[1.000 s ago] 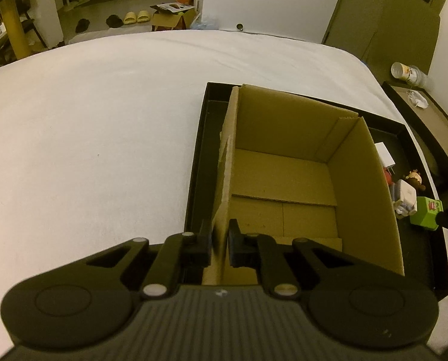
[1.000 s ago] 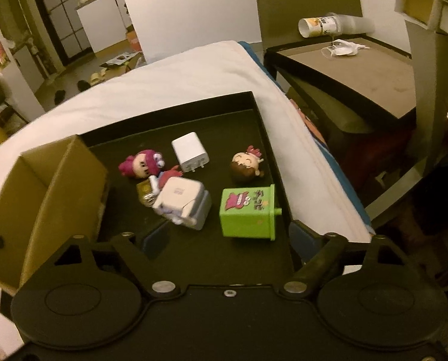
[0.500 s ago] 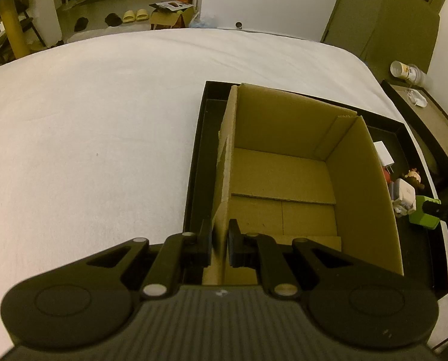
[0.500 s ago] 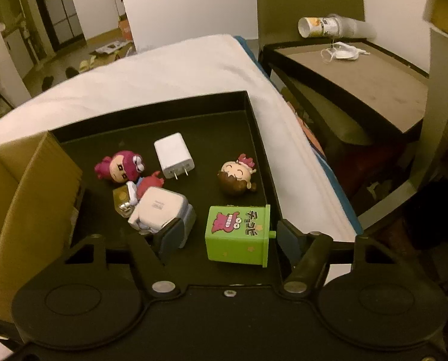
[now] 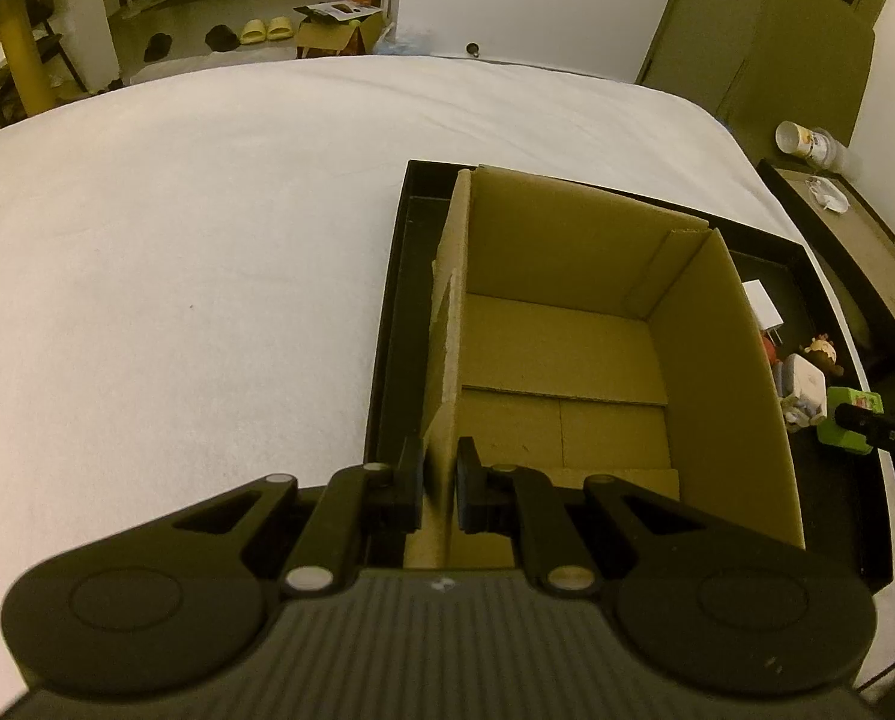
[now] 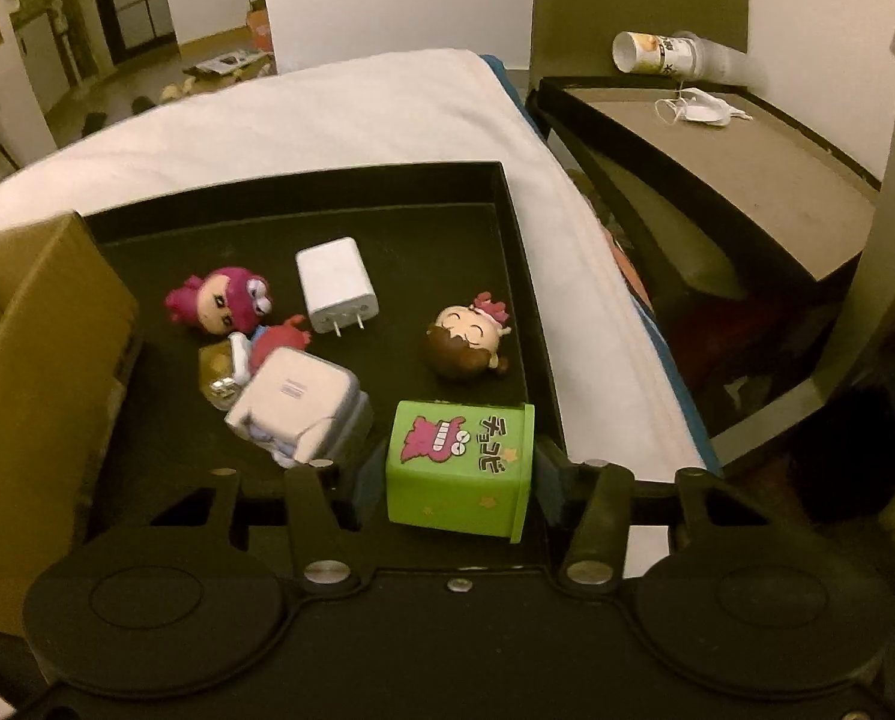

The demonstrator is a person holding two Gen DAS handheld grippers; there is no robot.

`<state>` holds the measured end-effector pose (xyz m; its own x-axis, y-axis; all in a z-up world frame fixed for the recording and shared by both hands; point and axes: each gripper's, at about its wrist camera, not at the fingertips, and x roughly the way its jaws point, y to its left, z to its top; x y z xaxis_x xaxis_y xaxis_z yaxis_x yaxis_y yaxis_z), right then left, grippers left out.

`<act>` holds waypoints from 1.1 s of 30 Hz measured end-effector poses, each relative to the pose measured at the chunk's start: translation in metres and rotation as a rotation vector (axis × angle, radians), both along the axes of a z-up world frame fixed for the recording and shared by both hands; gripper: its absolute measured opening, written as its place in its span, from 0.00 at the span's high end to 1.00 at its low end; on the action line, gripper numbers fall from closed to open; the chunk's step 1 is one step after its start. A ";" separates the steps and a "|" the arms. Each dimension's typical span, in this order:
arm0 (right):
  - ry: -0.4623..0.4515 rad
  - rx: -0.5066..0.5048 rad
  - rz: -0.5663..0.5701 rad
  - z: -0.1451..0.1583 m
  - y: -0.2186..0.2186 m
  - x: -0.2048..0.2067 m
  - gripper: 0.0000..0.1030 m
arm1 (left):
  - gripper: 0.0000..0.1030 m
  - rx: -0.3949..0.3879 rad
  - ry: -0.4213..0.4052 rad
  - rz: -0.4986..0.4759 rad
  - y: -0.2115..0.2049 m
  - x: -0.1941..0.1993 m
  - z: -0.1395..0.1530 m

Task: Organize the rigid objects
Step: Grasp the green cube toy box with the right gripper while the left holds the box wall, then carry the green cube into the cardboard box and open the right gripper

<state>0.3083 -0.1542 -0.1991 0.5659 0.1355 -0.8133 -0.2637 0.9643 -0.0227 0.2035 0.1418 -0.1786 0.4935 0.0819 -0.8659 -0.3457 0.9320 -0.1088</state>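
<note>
An open cardboard box (image 5: 597,360) stands in a black tray (image 5: 387,324) on the white bed. My left gripper (image 5: 438,489) is shut on the box's near left wall. In the right wrist view my right gripper (image 6: 456,474) straddles a green toy bin (image 6: 459,468), with the fingers close against its sides; the bin rests on the tray (image 6: 510,228). Beyond it lie a white adapter block (image 6: 297,408), a white charger (image 6: 336,282), a pink-haired figurine (image 6: 222,300) and a brown-haired figurine (image 6: 468,342). The box's side (image 6: 45,348) stands at the left.
A dark side table (image 6: 717,138) with a tipped cup (image 6: 657,54) and a face mask (image 6: 702,111) stands right of the bed. The white bed sheet (image 5: 177,270) spreads left of the tray. Slippers and a carton lie on the floor beyond.
My right gripper has moved forward and down over the green toy bin and narrowed around it. My left gripper stays shut on the box wall.
</note>
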 end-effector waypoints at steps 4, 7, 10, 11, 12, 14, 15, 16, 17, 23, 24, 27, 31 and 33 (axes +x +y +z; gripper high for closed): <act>-0.010 0.010 0.031 0.010 0.003 -0.007 0.52 | 0.91 -0.005 -0.003 0.000 -0.001 -0.001 0.000; -0.033 0.008 0.055 0.020 0.009 -0.012 0.52 | 0.91 -0.009 -0.004 0.001 -0.001 -0.003 0.001; -0.050 0.015 0.079 0.030 0.015 -0.016 0.52 | 0.91 -0.012 -0.006 -0.003 -0.002 -0.006 0.001; -0.058 0.013 0.085 0.033 0.017 -0.016 0.52 | 0.91 -0.014 -0.007 -0.004 -0.002 -0.007 0.001; -0.064 0.012 0.092 0.035 0.020 -0.017 0.52 | 0.91 -0.014 -0.007 -0.006 -0.002 -0.007 0.001; -0.072 0.014 0.104 0.040 0.025 -0.019 0.52 | 0.91 -0.017 -0.009 -0.007 -0.002 -0.009 0.001; -0.076 0.014 0.110 0.042 0.027 -0.020 0.52 | 0.91 -0.019 -0.011 -0.008 -0.001 -0.010 0.002; -0.081 0.014 0.116 0.044 0.030 -0.021 0.52 | 0.91 -0.021 -0.012 -0.010 -0.001 -0.011 0.002; -0.085 0.017 0.121 0.047 0.033 -0.022 0.52 | 0.91 -0.022 -0.014 -0.012 -0.001 -0.012 0.003; -0.112 0.042 0.160 0.063 0.051 -0.026 0.52 | 0.90 -0.046 -0.014 -0.021 0.002 -0.014 0.002; -0.115 0.046 0.168 0.066 0.055 -0.026 0.52 | 0.90 -0.045 -0.015 -0.022 0.002 -0.014 0.002; -0.122 0.066 0.182 0.075 0.065 -0.027 0.52 | 0.90 -0.047 -0.018 -0.015 0.002 -0.013 0.001; -0.131 0.100 0.213 0.088 0.082 -0.030 0.52 | 0.90 -0.044 -0.008 -0.014 0.002 -0.012 0.002; -0.134 0.108 0.227 0.092 0.090 -0.029 0.52 | 0.90 -0.043 -0.008 -0.015 0.001 -0.012 0.003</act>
<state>0.2789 -0.0642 -0.1074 0.6122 0.3530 -0.7075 -0.4750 0.8795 0.0279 0.1912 0.1430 -0.1759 0.5012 0.0371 -0.8645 -0.3311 0.9313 -0.1520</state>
